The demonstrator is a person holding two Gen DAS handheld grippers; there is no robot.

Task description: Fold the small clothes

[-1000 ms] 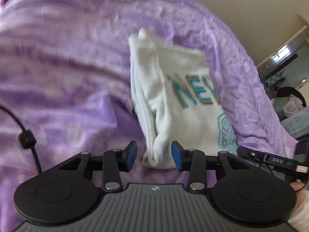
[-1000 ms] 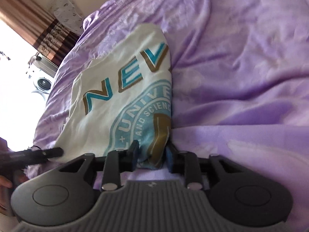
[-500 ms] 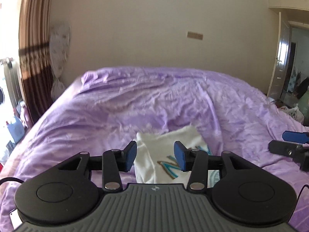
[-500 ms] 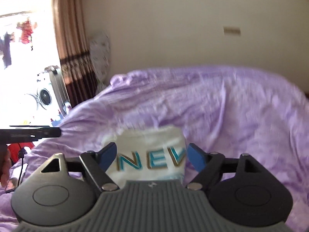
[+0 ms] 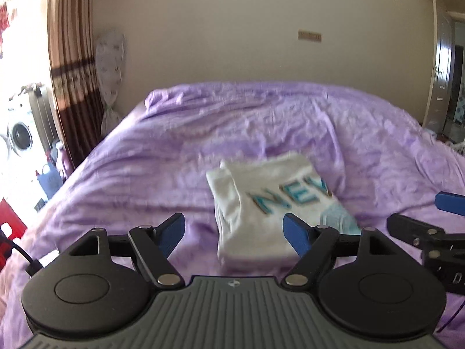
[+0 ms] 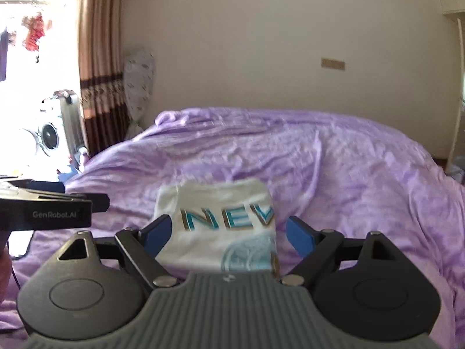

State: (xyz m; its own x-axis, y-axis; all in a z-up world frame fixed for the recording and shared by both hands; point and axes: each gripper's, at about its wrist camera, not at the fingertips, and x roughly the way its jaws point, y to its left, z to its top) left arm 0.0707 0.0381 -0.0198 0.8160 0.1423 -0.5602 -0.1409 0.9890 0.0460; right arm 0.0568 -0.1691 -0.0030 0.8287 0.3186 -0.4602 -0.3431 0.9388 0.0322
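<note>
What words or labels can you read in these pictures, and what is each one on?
"NEV": large teal letters on the folded white T-shirt lying on the purple bedspread; the word runs past the fold.
"GenRobot.AI": on the black body of the left tongs, seen from the right wrist.
Round teal seal on the T-shirt: lettering too blurred to read.
Small wall plate: unreadable.
</note>
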